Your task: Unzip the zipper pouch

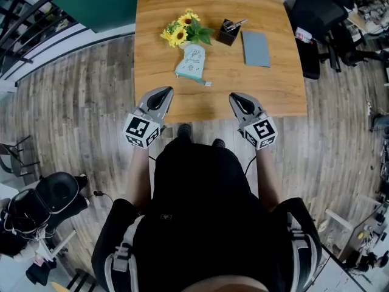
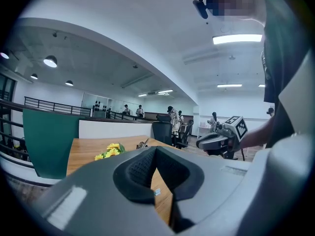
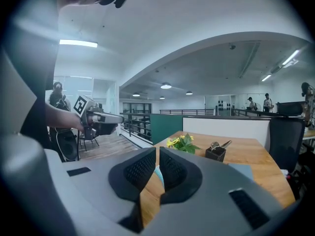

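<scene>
The zipper pouch (image 1: 192, 62) is white and teal and lies flat on the wooden table (image 1: 273, 84), just below the sunflowers. Its small pull tab (image 1: 206, 83) points toward the near right. My left gripper (image 1: 165, 93) hovers over the table's near edge, left of the pouch, shut and empty. My right gripper (image 1: 234, 98) hovers at the near edge to the pouch's right, its jaws nearly touching with nothing between them. In the right gripper view a sliver of the teal pouch (image 3: 158, 175) shows beyond the jaws. Neither gripper touches the pouch.
A bunch of sunflowers (image 1: 182, 29) lies behind the pouch. A black pen holder (image 1: 229, 33) and a grey-blue notebook (image 1: 256, 48) sit at the table's right. A black office chair (image 1: 319, 17) stands past the table's right edge. Wooden floor surrounds the table.
</scene>
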`<act>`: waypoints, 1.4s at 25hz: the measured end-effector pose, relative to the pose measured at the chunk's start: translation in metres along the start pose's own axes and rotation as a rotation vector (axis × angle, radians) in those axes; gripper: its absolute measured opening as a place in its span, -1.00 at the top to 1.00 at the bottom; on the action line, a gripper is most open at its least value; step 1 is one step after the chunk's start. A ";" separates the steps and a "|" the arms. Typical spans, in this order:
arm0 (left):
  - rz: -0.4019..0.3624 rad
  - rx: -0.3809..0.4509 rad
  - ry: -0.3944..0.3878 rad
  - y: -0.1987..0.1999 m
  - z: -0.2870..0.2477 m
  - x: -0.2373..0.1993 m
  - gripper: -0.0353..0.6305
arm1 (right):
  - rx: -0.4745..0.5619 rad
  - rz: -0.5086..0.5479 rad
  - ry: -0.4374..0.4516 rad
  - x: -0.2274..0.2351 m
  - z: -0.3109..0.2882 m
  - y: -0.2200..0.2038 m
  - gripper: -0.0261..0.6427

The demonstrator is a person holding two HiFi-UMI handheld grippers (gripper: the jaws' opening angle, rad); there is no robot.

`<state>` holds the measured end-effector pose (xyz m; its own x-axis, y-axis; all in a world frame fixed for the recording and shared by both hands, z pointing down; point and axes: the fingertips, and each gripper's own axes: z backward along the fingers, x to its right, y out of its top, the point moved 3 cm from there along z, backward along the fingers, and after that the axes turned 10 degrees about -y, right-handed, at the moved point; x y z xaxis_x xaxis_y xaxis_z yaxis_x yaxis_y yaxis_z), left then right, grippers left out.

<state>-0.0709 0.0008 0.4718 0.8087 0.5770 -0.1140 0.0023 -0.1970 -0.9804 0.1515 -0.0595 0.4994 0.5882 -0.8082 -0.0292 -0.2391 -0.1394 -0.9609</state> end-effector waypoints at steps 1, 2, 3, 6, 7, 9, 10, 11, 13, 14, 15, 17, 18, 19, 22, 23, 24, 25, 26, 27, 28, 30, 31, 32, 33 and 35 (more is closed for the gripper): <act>0.004 0.005 -0.006 0.000 0.000 0.000 0.91 | 0.000 0.002 0.000 0.000 0.000 0.000 0.82; 0.008 0.013 -0.013 0.001 0.001 0.000 0.90 | 0.000 0.003 -0.001 -0.001 -0.001 0.000 0.77; 0.012 0.023 -0.022 0.001 0.001 0.000 0.88 | 0.000 0.005 -0.002 -0.001 -0.001 0.000 0.73; 0.019 0.042 -0.037 0.004 0.001 -0.001 0.72 | -0.002 0.005 -0.003 -0.002 -0.003 -0.001 0.62; 0.020 0.042 -0.041 0.004 0.000 -0.001 0.69 | -0.004 0.005 -0.003 -0.002 -0.004 -0.001 0.57; 0.019 0.037 -0.049 0.003 -0.001 -0.003 0.65 | -0.009 0.005 -0.008 -0.002 -0.006 -0.002 0.47; 0.017 0.034 -0.053 0.003 -0.002 -0.004 0.62 | -0.011 0.005 -0.011 -0.002 -0.007 -0.003 0.42; 0.017 0.032 -0.057 0.003 -0.002 -0.005 0.60 | -0.011 0.004 -0.016 -0.003 -0.007 -0.003 0.38; 0.018 0.029 -0.066 0.002 -0.002 -0.007 0.55 | -0.014 0.004 -0.024 -0.003 -0.009 -0.003 0.32; 0.019 0.028 -0.071 0.002 -0.002 -0.009 0.53 | -0.014 0.004 -0.027 -0.004 -0.010 -0.002 0.29; 0.020 0.027 -0.074 0.002 -0.002 -0.011 0.53 | -0.014 0.003 -0.030 -0.004 -0.011 -0.002 0.27; 0.022 0.026 -0.078 0.002 -0.002 -0.017 0.50 | -0.017 0.001 -0.038 -0.004 -0.015 -0.002 0.22; 0.022 0.026 -0.079 0.002 -0.003 -0.020 0.48 | -0.019 0.000 -0.042 -0.005 -0.016 -0.002 0.19; 0.023 0.026 -0.081 0.002 -0.004 -0.023 0.47 | -0.021 -0.001 -0.048 -0.005 -0.019 -0.002 0.16; 0.028 0.023 -0.089 0.000 -0.006 -0.033 0.43 | -0.033 -0.003 -0.063 -0.006 -0.024 -0.004 0.12; 0.029 0.021 -0.094 0.000 -0.006 -0.036 0.43 | -0.037 -0.005 -0.068 -0.006 -0.025 -0.005 0.11; 0.031 0.019 -0.099 -0.001 -0.007 -0.040 0.43 | -0.040 -0.007 -0.074 -0.006 -0.027 -0.005 0.11; 0.033 0.016 -0.106 -0.002 -0.008 -0.043 0.43 | -0.042 -0.009 -0.080 -0.007 -0.028 -0.006 0.11; 0.035 0.012 -0.114 -0.003 -0.009 -0.046 0.43 | -0.045 -0.010 -0.087 -0.007 -0.030 -0.006 0.12; 0.036 0.007 -0.122 -0.005 -0.010 -0.050 0.43 | -0.049 -0.011 -0.095 -0.007 -0.032 -0.006 0.12; 0.036 0.002 -0.131 -0.006 -0.011 -0.054 0.43 | -0.052 -0.011 -0.104 -0.008 -0.035 -0.007 0.12; 0.036 -0.009 -0.150 -0.009 -0.013 -0.063 0.43 | -0.055 -0.017 -0.125 -0.009 -0.040 -0.006 0.12; 0.035 -0.015 -0.160 -0.010 -0.014 -0.067 0.43 | -0.055 -0.021 -0.136 -0.010 -0.043 -0.005 0.12; 0.034 -0.021 -0.169 -0.011 -0.015 -0.071 0.43 | -0.056 -0.026 -0.146 -0.011 -0.045 -0.004 0.12; 0.033 -0.027 -0.177 -0.012 -0.015 -0.076 0.43 | -0.058 -0.031 -0.156 -0.013 -0.048 -0.004 0.12; 0.038 -0.039 -0.193 -0.015 -0.014 -0.084 0.43 | -0.058 -0.040 -0.175 -0.017 -0.053 -0.002 0.13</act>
<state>-0.1307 -0.0555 0.4980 0.6809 0.7091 -0.1830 0.0002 -0.2501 -0.9682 0.1013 -0.0762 0.5169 0.7223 -0.6902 -0.0436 -0.2539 -0.2059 -0.9450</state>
